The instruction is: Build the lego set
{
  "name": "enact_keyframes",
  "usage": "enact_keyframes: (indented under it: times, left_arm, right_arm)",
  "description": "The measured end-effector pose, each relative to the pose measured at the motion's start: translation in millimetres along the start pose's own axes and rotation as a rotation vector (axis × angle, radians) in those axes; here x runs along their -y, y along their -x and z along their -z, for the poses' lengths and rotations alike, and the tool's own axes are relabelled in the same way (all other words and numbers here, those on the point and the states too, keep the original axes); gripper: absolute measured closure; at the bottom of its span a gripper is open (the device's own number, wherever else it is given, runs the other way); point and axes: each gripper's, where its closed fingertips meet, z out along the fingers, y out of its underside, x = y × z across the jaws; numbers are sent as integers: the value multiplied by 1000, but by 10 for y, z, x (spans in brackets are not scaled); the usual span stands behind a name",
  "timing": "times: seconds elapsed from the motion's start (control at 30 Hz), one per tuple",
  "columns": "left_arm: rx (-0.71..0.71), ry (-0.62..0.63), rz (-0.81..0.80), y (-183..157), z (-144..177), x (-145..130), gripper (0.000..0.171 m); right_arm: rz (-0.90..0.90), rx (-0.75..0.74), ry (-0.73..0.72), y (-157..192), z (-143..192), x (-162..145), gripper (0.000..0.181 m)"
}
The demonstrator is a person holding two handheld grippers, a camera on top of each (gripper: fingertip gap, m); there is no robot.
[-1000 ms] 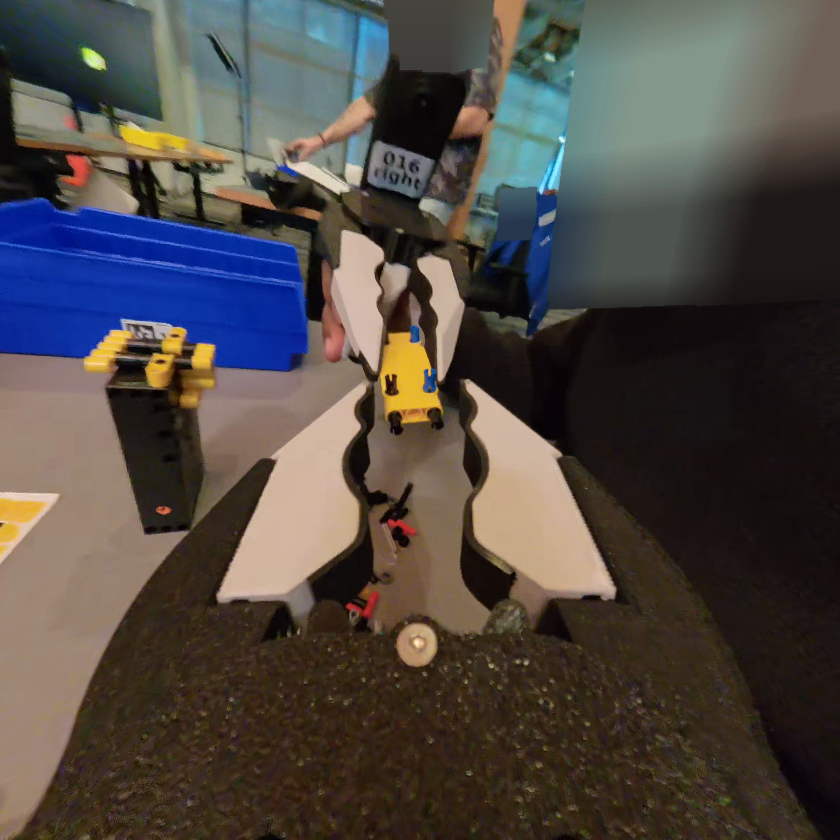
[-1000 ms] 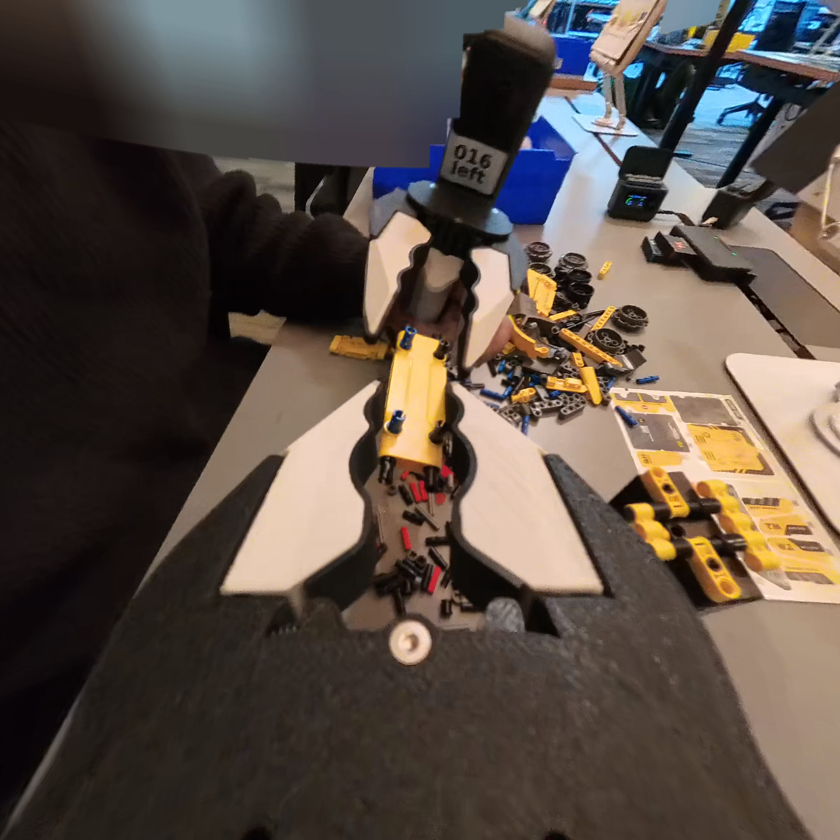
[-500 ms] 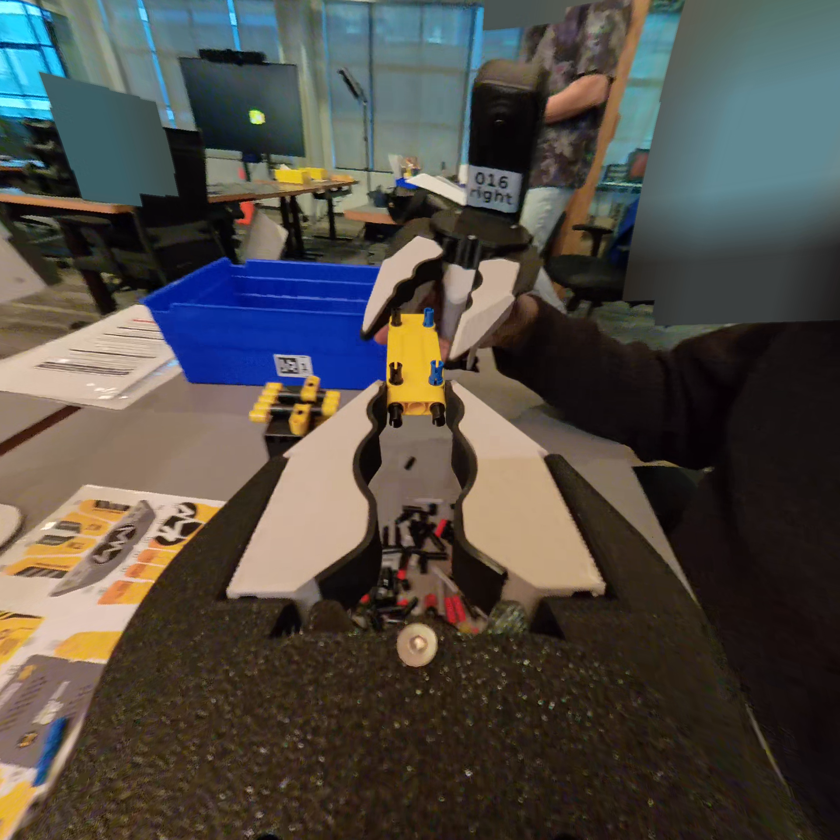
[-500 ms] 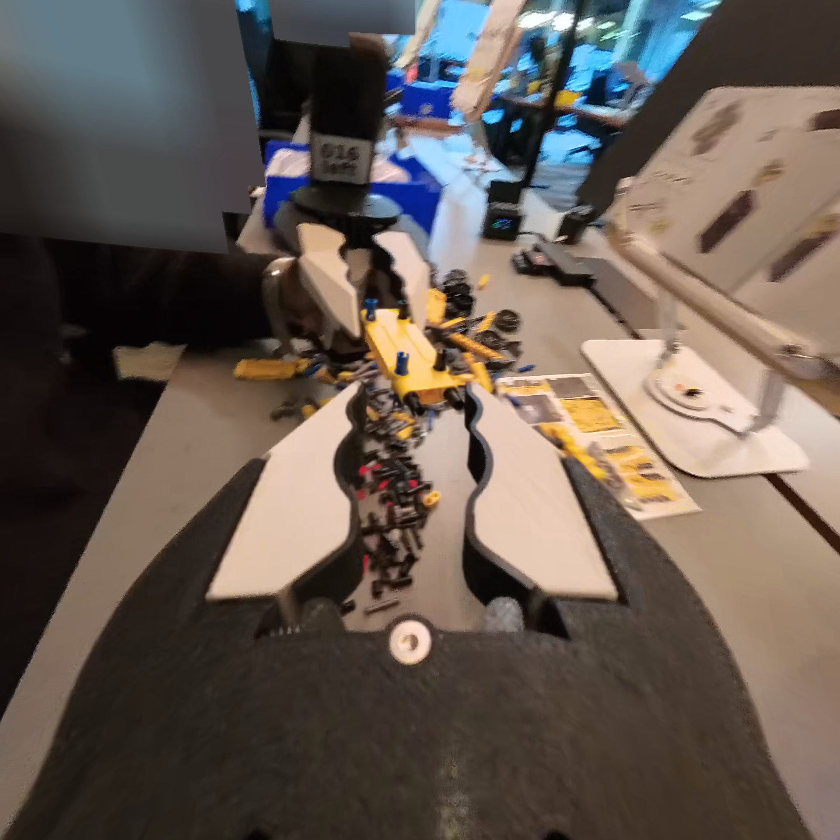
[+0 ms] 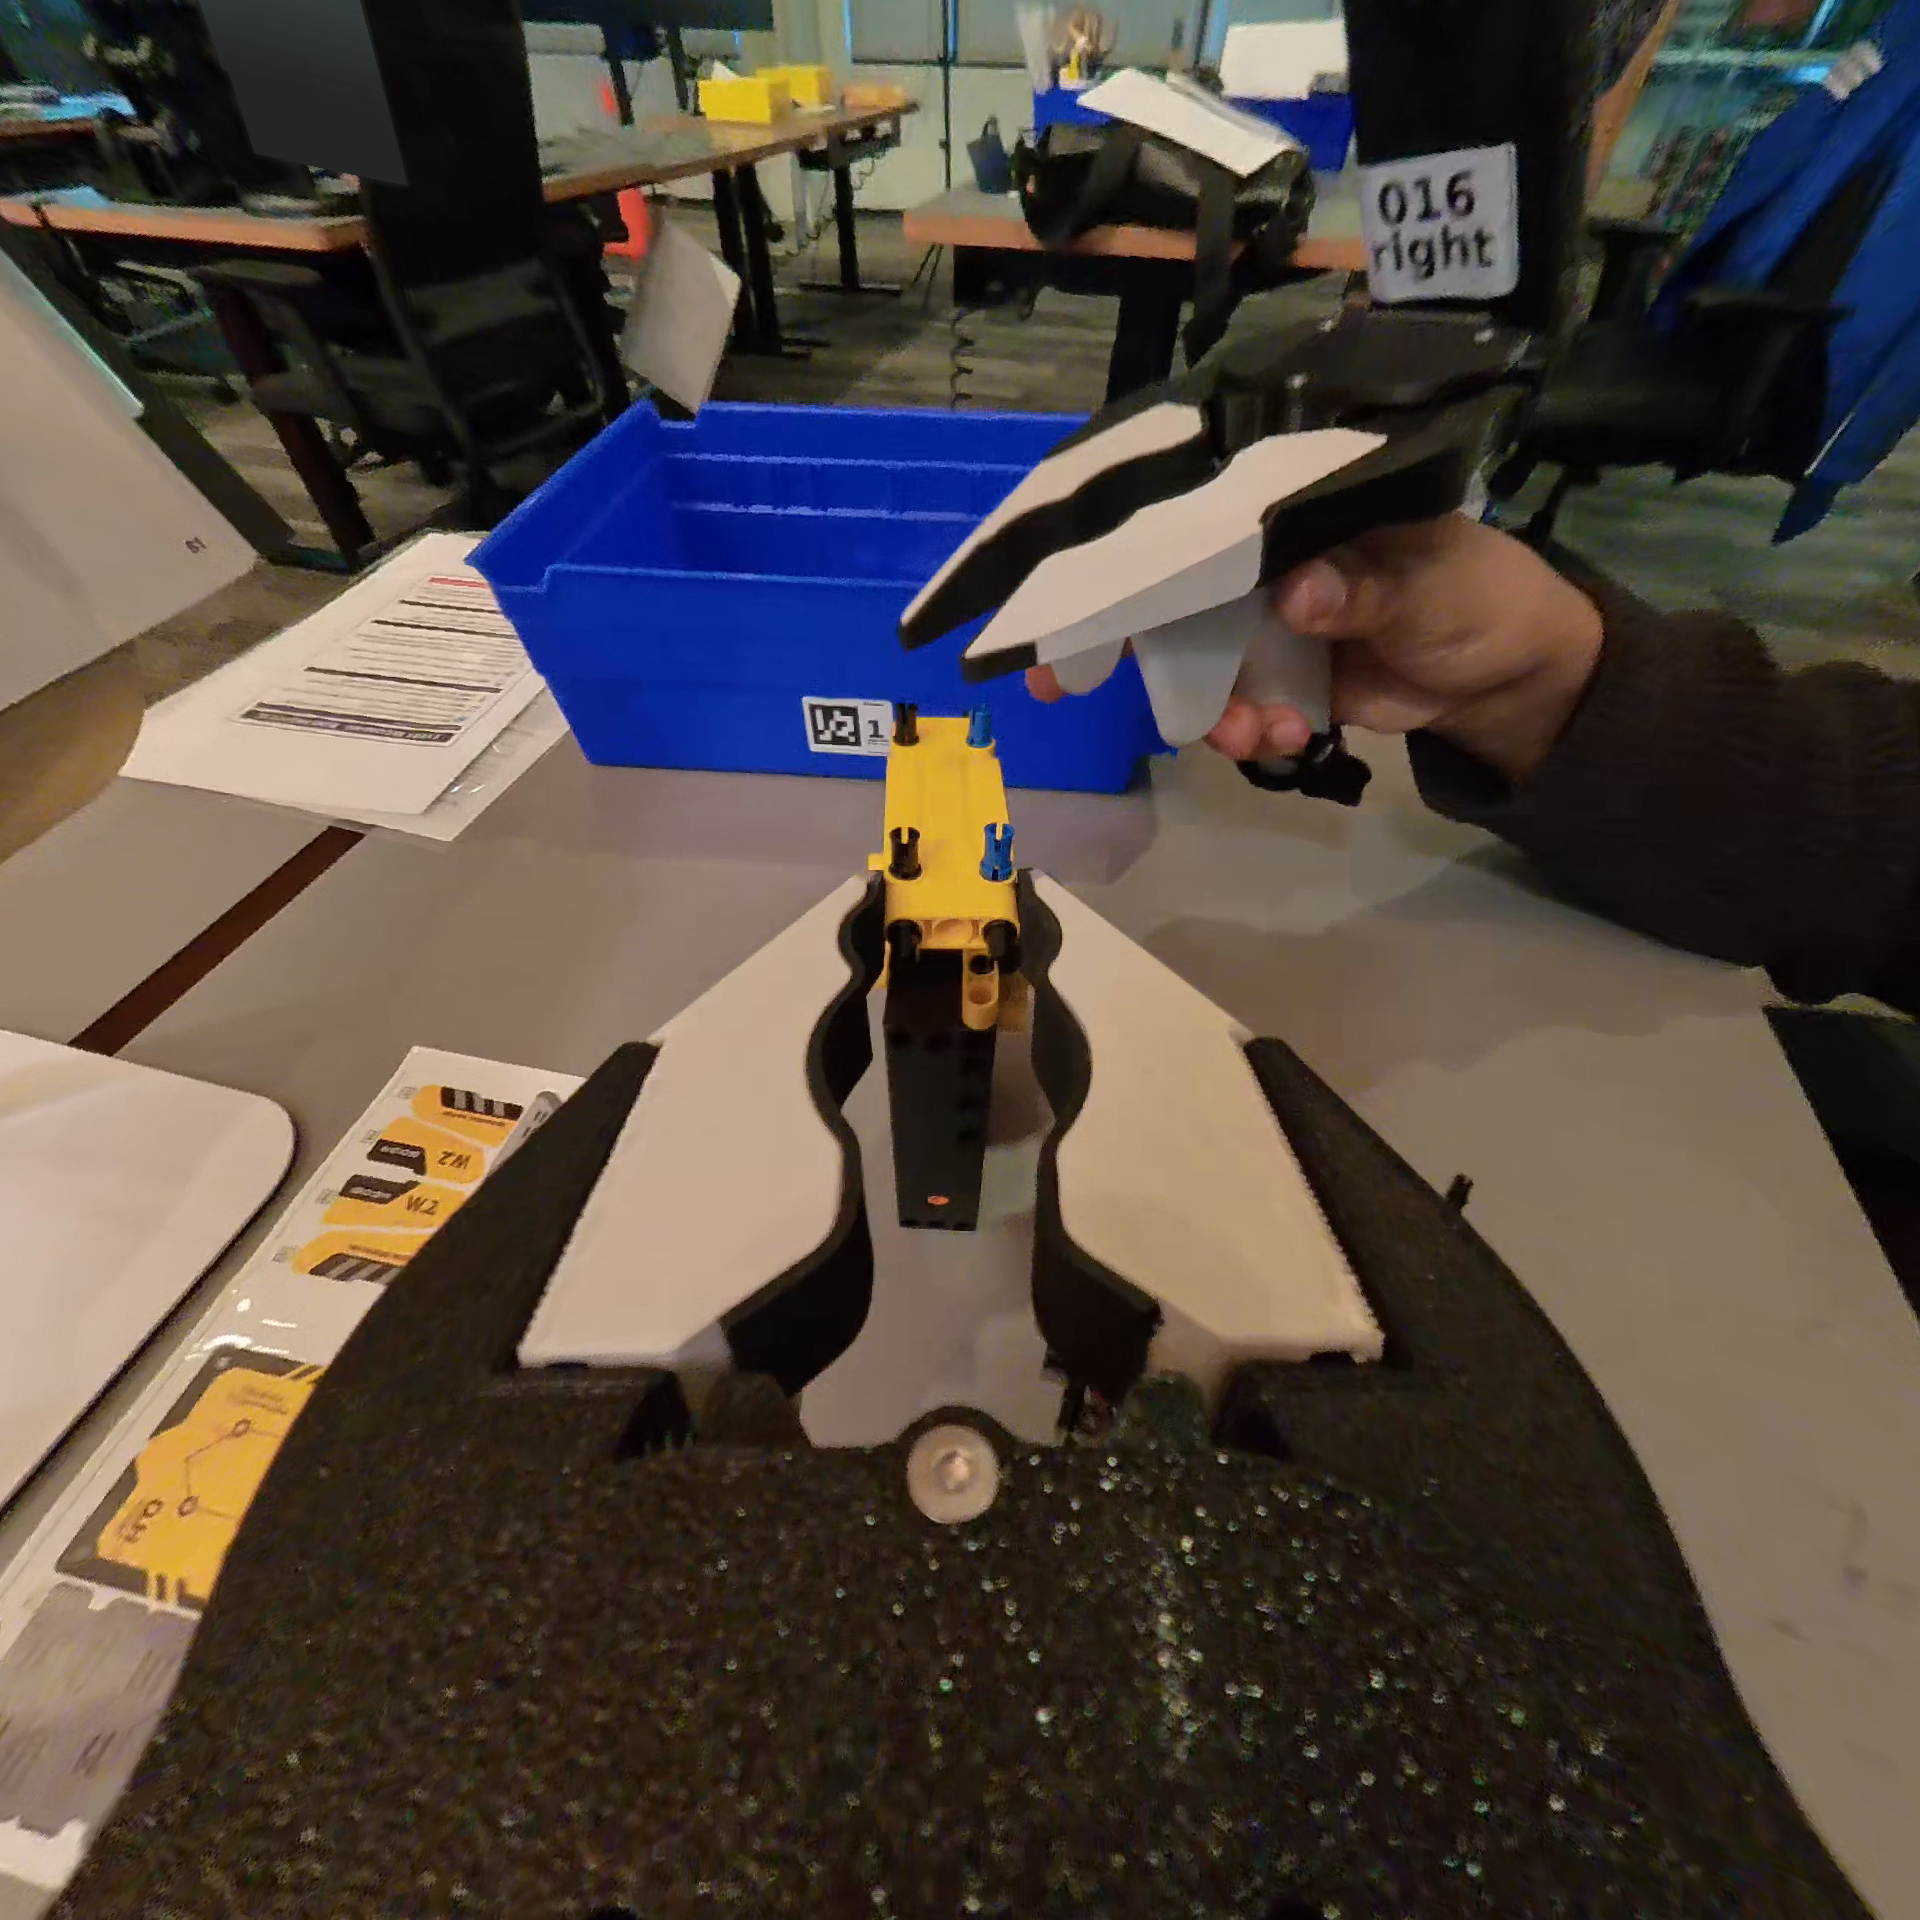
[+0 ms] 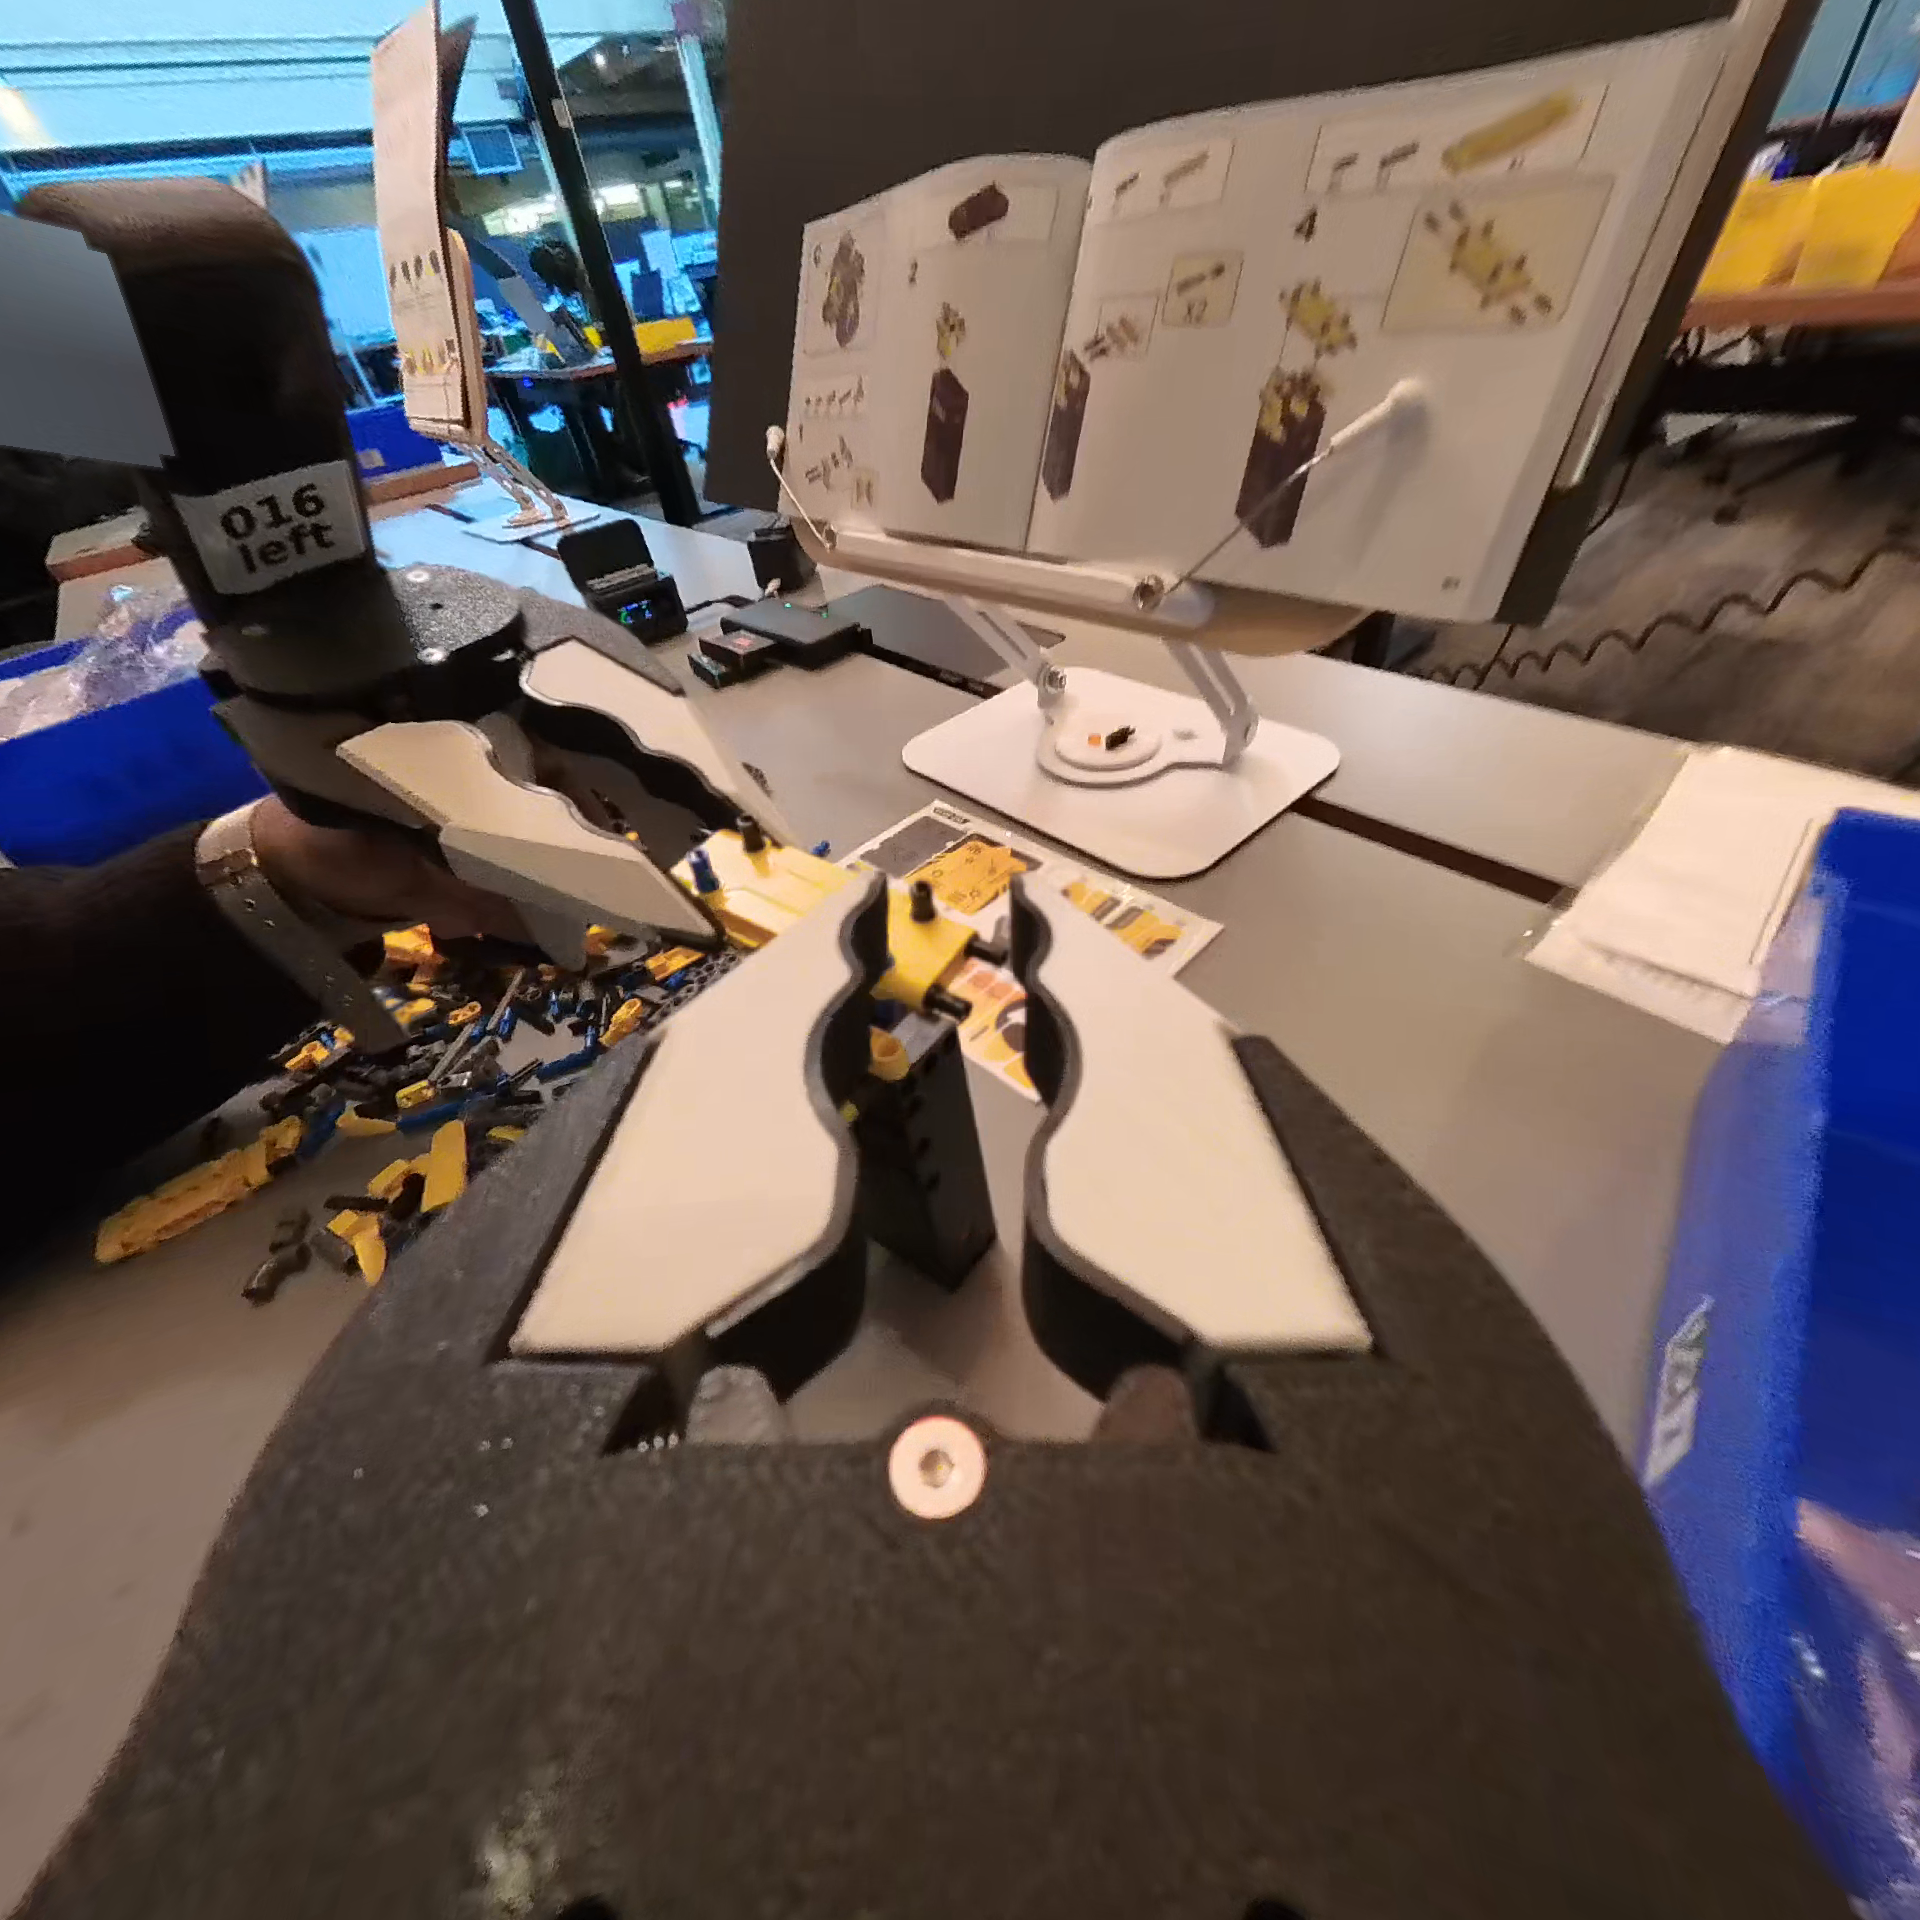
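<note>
Yellow brick piece [image 5: 943,831] btwn left gripper [image 5: 948,914] tips; right gripper [image 5: 940,644] just above

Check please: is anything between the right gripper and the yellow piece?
Nothing visible. The right gripper hangs above the far end of the yellow piece, only air between them; the blue bin is behind. The left gripper clamps the piece's near end, over the black block.

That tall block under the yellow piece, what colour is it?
Black: the tall block shows best in the left wrist view.
</note>
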Motion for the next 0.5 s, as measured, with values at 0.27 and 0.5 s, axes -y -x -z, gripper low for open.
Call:
enact_keyframes:
  times: [0.27, 0.5]
  left_arm:
    - [-19, -10, 30, 8, -14, -87, 147]
    - [-30, -24, 42, 1, -32, -105, 147]
  right_arm:
    - [-11, 22, 69, 29, -59, -153, 166]
    - [6, 40, 89, 59, -51, -174, 166]
